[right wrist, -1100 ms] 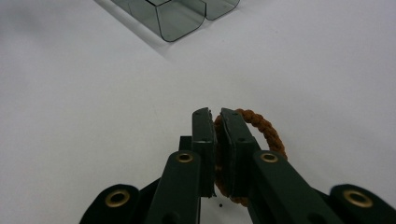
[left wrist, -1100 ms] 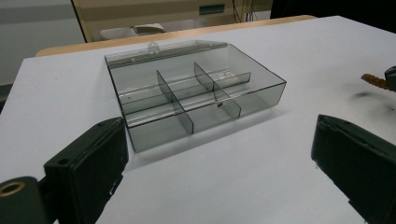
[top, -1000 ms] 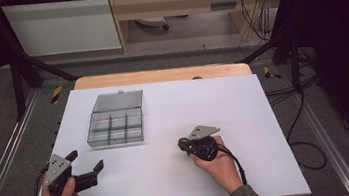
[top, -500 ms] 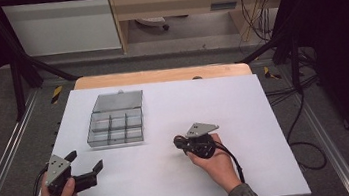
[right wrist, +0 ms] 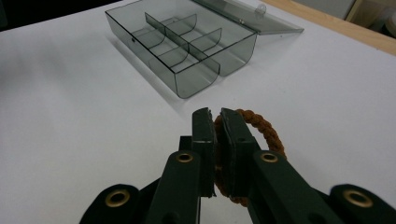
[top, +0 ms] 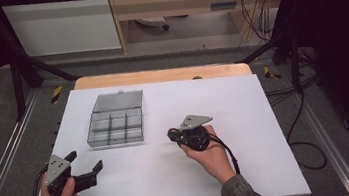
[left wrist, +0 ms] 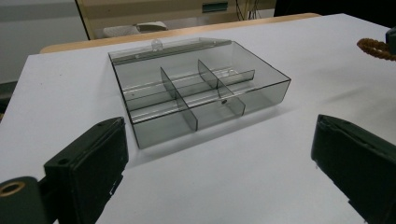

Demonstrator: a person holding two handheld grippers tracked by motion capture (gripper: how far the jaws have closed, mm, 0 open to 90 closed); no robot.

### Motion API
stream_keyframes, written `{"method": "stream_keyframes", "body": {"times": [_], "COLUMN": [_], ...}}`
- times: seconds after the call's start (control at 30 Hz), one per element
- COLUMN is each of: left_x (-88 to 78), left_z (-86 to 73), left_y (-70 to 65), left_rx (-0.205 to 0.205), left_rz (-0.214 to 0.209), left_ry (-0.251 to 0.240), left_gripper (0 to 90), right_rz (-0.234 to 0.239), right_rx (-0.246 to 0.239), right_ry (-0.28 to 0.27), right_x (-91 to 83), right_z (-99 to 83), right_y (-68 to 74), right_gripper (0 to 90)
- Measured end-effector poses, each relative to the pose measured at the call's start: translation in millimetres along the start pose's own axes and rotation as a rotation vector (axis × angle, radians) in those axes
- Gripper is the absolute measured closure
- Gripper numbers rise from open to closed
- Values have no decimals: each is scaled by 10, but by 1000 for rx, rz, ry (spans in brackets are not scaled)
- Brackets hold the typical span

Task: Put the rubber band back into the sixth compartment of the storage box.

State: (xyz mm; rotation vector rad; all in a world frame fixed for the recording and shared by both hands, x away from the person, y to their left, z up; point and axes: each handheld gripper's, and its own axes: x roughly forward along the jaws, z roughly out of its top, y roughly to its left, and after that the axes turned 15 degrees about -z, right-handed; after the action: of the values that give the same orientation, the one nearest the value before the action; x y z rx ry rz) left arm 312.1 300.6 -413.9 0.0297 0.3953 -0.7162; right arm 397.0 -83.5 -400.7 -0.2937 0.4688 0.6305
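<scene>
Holding a brown braided ring (right wrist: 261, 128) in my right hand-held gripper (right wrist: 215, 119), jaws clamped tight on one side of it, the rest of the loop sticking out to the side. In the high view the right hand-held gripper (top: 173, 134) sits over the middle of the white worktop (top: 252, 169), right of the box (top: 115, 128) and a bit nearer me. My left hand-held gripper (top: 86, 163) is wide open, gripping nothing, at the near left of the worktop, pointing toward the box; the left gripper view has the box (left wrist: 201, 98) between and beyond its jaws.

The box is clear grey plastic with small divided compartments, all look empty, lid (right wrist: 247, 16) flipped back flat on the far side. Ring is held in the air, apart from the box.

Likely next move, my judgement: carry the ring into a compartment.

Risks:
- Grip is on one edge only, so the ring may swing or twist and catch a divider on the way in.
- Compartments look small next to the ring; it may straddle two cells or perch on a wall instead of dropping in.
- Box is light and nothing holds it; a nudge from the jaws could slide it or tip it.
- Releasing too high, the ring could bounce out onto the worktop.
</scene>
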Motion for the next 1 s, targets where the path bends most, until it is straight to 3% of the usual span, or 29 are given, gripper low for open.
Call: {"method": "stream_keyframes", "body": {"times": [0.43,1.0], "left_x": [-1,9], "left_z": [-2,-5], "left_y": [-4,-9], "left_rx": [1,3], "left_rz": [-1,-5], "left_ry": [3,14], "left_gripper": [41,41], "right_rz": [-5,-11], "right_rx": [-25,9], "right_ry": [-49,-98], "right_x": [85,301], "right_z": [398,721], "right_y": [41,63], "right_gripper": [850,849]}}
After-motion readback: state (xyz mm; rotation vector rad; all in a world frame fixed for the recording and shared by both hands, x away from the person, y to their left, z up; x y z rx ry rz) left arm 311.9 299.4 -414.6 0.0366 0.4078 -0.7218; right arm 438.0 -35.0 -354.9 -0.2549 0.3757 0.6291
